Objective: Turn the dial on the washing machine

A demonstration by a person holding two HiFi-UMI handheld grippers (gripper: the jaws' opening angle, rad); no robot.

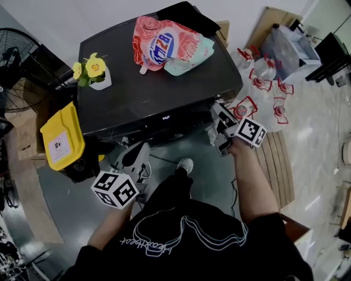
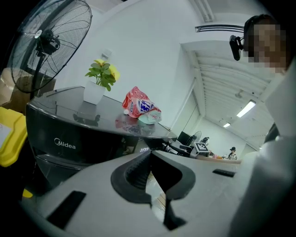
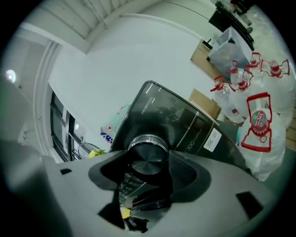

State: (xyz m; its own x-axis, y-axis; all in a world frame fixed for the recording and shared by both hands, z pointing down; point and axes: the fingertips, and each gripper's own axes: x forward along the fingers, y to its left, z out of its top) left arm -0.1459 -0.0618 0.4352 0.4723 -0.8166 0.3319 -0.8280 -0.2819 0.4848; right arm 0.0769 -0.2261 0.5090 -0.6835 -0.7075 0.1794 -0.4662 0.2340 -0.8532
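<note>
The black washing machine (image 1: 153, 82) stands below me, its front panel facing my legs. In the right gripper view its round black dial (image 3: 147, 162) with a silver ring sits between the jaws of my right gripper (image 3: 148, 149), whose pads press on both its sides. Seen from the head view, that right gripper (image 1: 220, 130) is at the machine's front right corner and hides the dial. My left gripper (image 1: 134, 158) hangs lower, in front of the machine's left half. Its jaws (image 2: 150, 155) are shut with nothing between them.
A red detergent pouch (image 1: 170, 44), a small pot of yellow flowers (image 1: 94, 71) and a black cloth (image 1: 189, 13) lie on the machine's lid. A yellow container (image 1: 61, 137) and a fan (image 1: 16, 60) stand to the left. Packed water bottles (image 1: 263, 93) stand on a wooden pallet (image 1: 279, 164) to the right.
</note>
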